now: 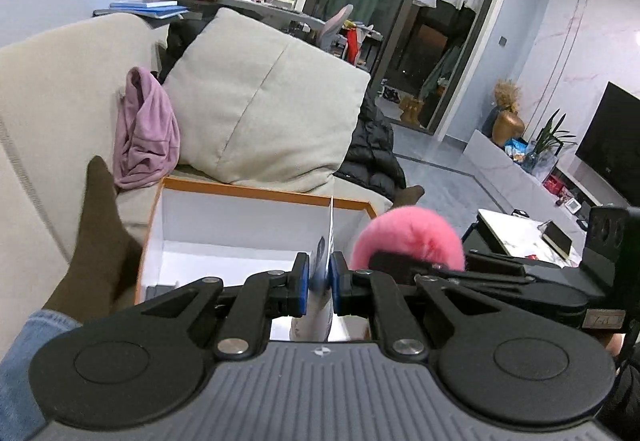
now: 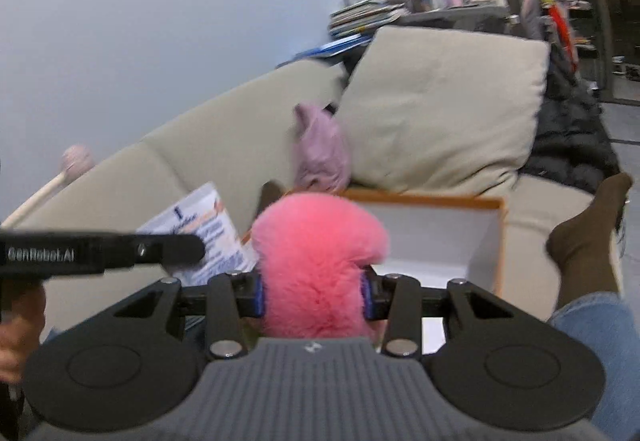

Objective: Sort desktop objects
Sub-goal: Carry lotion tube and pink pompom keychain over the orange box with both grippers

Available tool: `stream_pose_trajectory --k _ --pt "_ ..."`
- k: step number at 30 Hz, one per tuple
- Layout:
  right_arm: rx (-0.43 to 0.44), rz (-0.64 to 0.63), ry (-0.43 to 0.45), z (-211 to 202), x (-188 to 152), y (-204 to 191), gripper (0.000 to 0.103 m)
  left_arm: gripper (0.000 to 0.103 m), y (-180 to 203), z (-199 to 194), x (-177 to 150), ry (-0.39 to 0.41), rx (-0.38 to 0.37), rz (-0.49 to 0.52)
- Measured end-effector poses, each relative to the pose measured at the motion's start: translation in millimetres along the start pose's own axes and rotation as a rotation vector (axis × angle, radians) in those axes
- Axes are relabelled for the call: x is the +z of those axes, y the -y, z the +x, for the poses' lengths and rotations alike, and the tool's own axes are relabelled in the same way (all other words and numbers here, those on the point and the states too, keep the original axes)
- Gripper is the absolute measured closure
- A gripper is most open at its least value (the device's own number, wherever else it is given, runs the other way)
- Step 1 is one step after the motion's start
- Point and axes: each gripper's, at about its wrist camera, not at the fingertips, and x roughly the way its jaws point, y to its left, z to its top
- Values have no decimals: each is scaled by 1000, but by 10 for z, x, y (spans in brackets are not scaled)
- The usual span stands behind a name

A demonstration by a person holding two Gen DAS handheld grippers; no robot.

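Left gripper (image 1: pixel 320 283): jaws nearly together, blue pads clamped on a thin printed paper packet (image 1: pixel 325 265), held edge-on in the left wrist view. In the right wrist view the same packet (image 2: pixel 200 237) shows its face, white with blue and orange print, at 9 o'clock of the right gripper.

Right gripper (image 2: pixel 312 295): clenched on a pink fluffy toy (image 2: pixel 316 261), pads sunk into the fur on both sides, and the toy bulges up past the fingers. Jaws about half spread around it. From the left wrist view the toy (image 1: pixel 408 237) sits at 2 o'clock of the left gripper, with the right gripper's black body just below it.

Beyond both grippers: an open white box with an orange rim (image 1: pixel 264 195), inside mostly bare, sitting on a beige sofa (image 1: pixel 48 89). The box is at 12 o'clock from the left gripper and 1 o'clock from the right.

Person's feet in dark brown socks flank the box: one sock (image 1: pixel 100 229) at 10 o'clock in the left view, the other sock (image 2: pixel 584 225) at 3 o'clock in the right view. Jeans cuff below each.

Behind the box: a beige cushion (image 1: pixel 264 105) and a lilac garment (image 1: pixel 146 133) on the sofa back at 11 o'clock. Black jacket (image 1: pixel 372 153) at 1 o'clock.
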Motion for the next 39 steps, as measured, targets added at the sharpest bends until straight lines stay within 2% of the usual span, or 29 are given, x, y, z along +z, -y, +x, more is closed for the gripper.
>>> stream_pose_trajectory --k 3,5,11,14,20,23,28,32,37,38,39 --pt "-17 55 -38 280 10 154 60 91 6 277 -17 -23 18 14" --pt "-48 87 -60 405 -41 246 60 91 8 374 -19 7 41 43" --pt "-58 183 -10 439 -76 475 59 92 -37 580 53 -6 11 29" --pt "-52 174 -11 488 -67 511 59 92 -34 687 39 -23 10 35" --pt "-61 152 -129 749 -276 504 59 93 -93 899 -174 -120 32 30" --pt "-73 159 -179 851 -338 524 59 93 -123 935 -239 -156 66 39" --pt "-71 165 -198 880 -392 538 59 93 -128 992 -330 -207 100 65" --pt "-75 169 -214 901 -370 544 59 92 -58 1083 -436 -280 117 132" --pt "-78 148 -244 930 -317 531 59 92 -102 1048 -436 -278 111 121" --pt "-76 139 -253 935 -306 518 59 91 -109 1034 -431 -279 108 121" --pt "-73 126 -261 939 -298 501 59 84 -108 1012 -426 -279 105 123"
